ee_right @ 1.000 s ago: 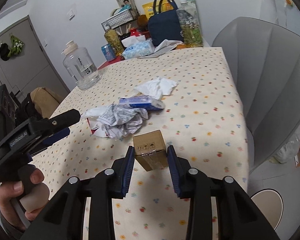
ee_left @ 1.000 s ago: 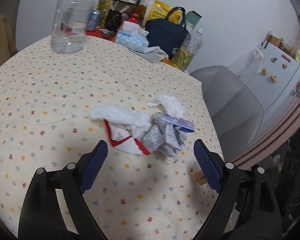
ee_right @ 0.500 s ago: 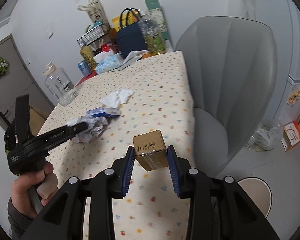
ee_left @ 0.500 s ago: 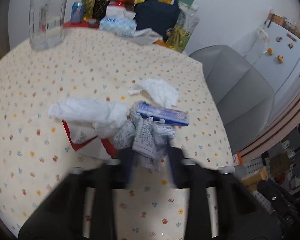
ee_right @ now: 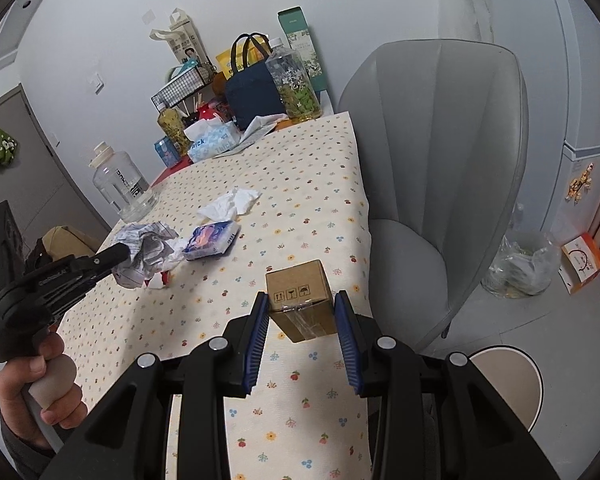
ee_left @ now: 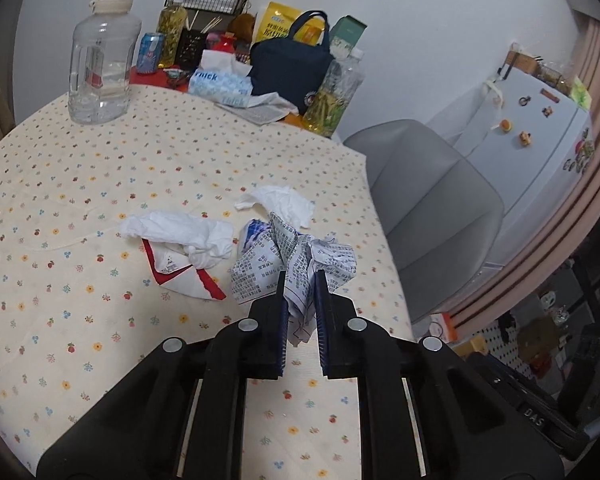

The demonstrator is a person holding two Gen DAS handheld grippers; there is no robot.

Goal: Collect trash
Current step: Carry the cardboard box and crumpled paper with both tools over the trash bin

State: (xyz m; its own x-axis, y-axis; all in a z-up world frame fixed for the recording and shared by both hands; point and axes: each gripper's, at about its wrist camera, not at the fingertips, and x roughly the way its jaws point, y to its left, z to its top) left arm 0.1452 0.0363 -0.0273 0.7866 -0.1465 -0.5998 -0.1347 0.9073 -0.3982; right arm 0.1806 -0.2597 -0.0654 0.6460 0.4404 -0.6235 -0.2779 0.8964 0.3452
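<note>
My left gripper (ee_left: pixel 301 280) is shut on a crumpled printed paper (ee_left: pixel 296 264), lifted a little over the flowered tablecloth (ee_left: pixel 100 184); it also shows in the right wrist view (ee_right: pixel 144 250). Behind the paper lies a blue wrapper (ee_right: pixel 210 239). A white tissue (ee_left: pixel 280 204), a white crumpled sheet (ee_left: pixel 180 232) and a red-edged wrapper (ee_left: pixel 176 272) lie on the cloth. My right gripper (ee_right: pixel 300 300) is shut on a small cardboard box (ee_right: pixel 300 300), held above the table's near right edge.
A clear water jug (ee_left: pixel 100 72), tissue pack (ee_left: pixel 220 84), navy bag (ee_left: pixel 292 68) and bottles stand at the table's far end. A grey chair (ee_right: pixel 440 168) stands right of the table. On the floor are a clear plastic bag (ee_right: pixel 520 264) and a round bin (ee_right: pixel 504 380).
My left gripper moved forward, closed on the crumpled printed paper and raised it. My right gripper, still holding the box, swung right toward the table edge.
</note>
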